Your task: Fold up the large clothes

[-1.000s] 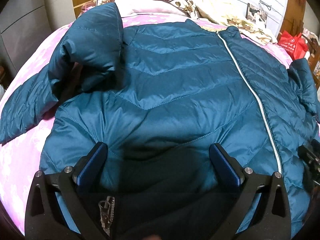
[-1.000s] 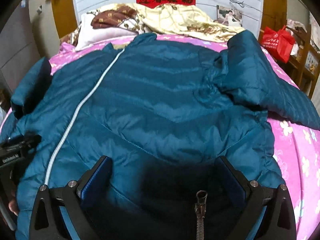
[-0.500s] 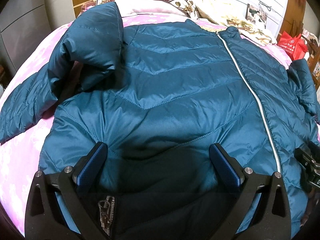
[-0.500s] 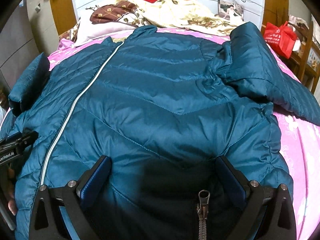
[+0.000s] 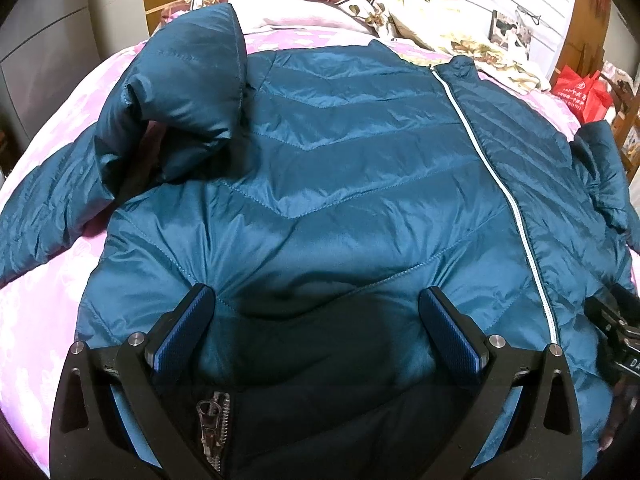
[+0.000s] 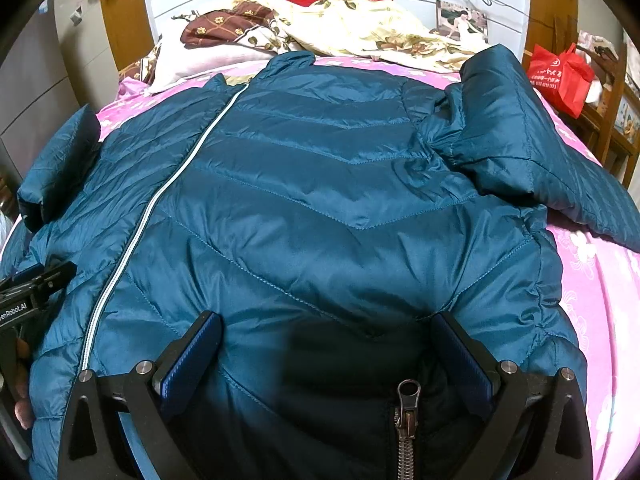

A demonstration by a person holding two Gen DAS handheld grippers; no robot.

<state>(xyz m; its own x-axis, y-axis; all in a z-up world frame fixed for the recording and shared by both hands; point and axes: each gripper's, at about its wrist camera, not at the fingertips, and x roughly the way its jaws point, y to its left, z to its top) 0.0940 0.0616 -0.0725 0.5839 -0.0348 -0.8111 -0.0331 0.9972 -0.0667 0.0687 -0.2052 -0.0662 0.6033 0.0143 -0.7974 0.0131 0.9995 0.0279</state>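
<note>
A large teal quilted down jacket (image 5: 340, 184) lies front up on a pink bed, zipped with a white zipper (image 5: 504, 196); it also fills the right wrist view (image 6: 320, 200). One sleeve (image 5: 184, 92) is bunched up at its left side, the other sleeve (image 6: 512, 132) at its right. My left gripper (image 5: 316, 320) is open over the jacket's lower left part, near a pocket zipper pull (image 5: 212, 416). My right gripper (image 6: 326, 340) is open over the lower right part, near another pocket zipper pull (image 6: 408, 396). Neither holds fabric. Each gripper's body shows at the edge of the other's view.
The pink flowered bedsheet (image 6: 600, 280) shows on both sides of the jacket. Pillows (image 6: 208, 60) and a crumpled yellow quilt (image 6: 368, 28) lie at the headboard. A red bag (image 6: 560, 76) sits on wooden furniture at the right.
Both grippers have drawn back and risen slightly, so more of the jacket shows. The jaws have stayed open and the jacket has not moved.
</note>
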